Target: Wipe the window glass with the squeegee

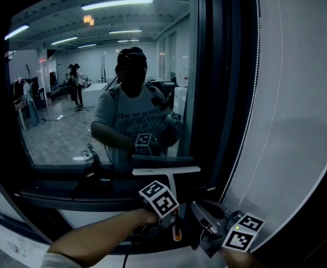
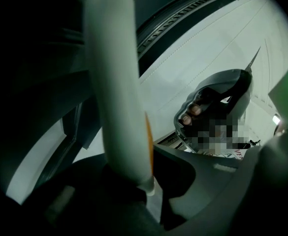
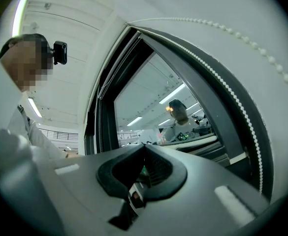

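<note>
One squeegee (image 1: 173, 176), white handle pinched in left gripper (image 1: 174, 221), blade low at window glass (image 1: 62, 127); right gripper (image 3: 144, 154) jaws pressed together, empty; two grippers.

No text or number is legible anywhere.

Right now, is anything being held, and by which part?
The left hand-held gripper holds the squeegee by its white handle's lower end; the right hand-held gripper is empty.
</note>
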A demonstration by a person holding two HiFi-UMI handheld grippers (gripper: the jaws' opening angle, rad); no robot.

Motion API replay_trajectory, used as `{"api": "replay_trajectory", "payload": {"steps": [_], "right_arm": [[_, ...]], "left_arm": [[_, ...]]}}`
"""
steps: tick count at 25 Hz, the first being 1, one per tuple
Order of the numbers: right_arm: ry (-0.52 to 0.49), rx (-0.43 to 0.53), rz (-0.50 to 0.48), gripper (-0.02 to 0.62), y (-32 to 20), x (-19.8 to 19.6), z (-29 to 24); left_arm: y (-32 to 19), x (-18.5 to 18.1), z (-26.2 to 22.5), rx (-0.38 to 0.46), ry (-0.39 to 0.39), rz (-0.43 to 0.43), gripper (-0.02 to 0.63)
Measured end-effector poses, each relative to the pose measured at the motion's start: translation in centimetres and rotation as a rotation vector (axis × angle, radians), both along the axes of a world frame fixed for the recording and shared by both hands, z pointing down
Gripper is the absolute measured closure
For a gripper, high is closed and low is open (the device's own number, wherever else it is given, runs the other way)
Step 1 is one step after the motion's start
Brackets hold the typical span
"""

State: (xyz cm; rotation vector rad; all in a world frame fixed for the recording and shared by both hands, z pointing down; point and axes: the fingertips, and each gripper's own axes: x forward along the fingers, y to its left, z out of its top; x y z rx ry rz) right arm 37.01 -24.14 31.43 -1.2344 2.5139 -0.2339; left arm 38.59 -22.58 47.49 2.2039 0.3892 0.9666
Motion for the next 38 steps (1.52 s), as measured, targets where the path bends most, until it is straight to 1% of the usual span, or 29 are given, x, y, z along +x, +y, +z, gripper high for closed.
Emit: {"api": "replay_trajectory", "payload": {"steps": [6,9,12,17,20,23,26,29,32,36,38], "right_arm": [[0.013,-0.005,-0.002,0.591,0.4,0.1,1.0],[0.030,-0.006,-0.007,0.591,0.9,-0.3,1.6],[0.064,0.000,-0.015,0.591,2.0,-0.8,1.8],[0.125,-0.004,-0.033,0.591,4.6,-2.3,2.8],[0.162,-0.008,-0.083,0.589,6.7,-5.4,3.1],[0.191,-0.024,-0.119,0.589,9.4,-8.5,4.2],[0.183,-0.041,-0.143,0.589,12.7,-11.6,4.8],[0.161,-0.056,-0.174,0.589,16.4,-14.9,5.6],[0.171,-0.063,-0.192,0.589,20.3,-17.7,7.1],[0.167,-0.094,-0.233,0.589,25.9,-22.9,7.7],[0.174,-0.113,-0.255,0.589,27.9,-25.0,8.3]], "left_arm": [[0.5,0.0,-1.0,0.097,0.063,-0.001,0.586],[1.5,-0.6,-1.7,0.183,0.094,0.013,0.588],[3.1,-1.7,-2.3,0.255,0.120,0.033,0.589],[7.5,-4.7,-2.2,0.309,0.137,0.058,0.589],[10.0,-7.3,-2.5,0.346,0.153,0.029,0.589],[13.4,-10.0,-2.1,0.328,0.185,0.003,0.589],[16.7,-13.4,-2.0,0.330,0.208,-0.038,0.589],[20.6,-17.1,-1.9,0.347,0.204,-0.065,0.589],[25.0,-20.7,-1.3,0.357,0.199,-0.072,0.588],[30.1,-25.5,-0.6,0.400,0.179,-0.083,0.588],[32.3,-27.5,-0.7,0.392,0.189,-0.103,0.589]]}}
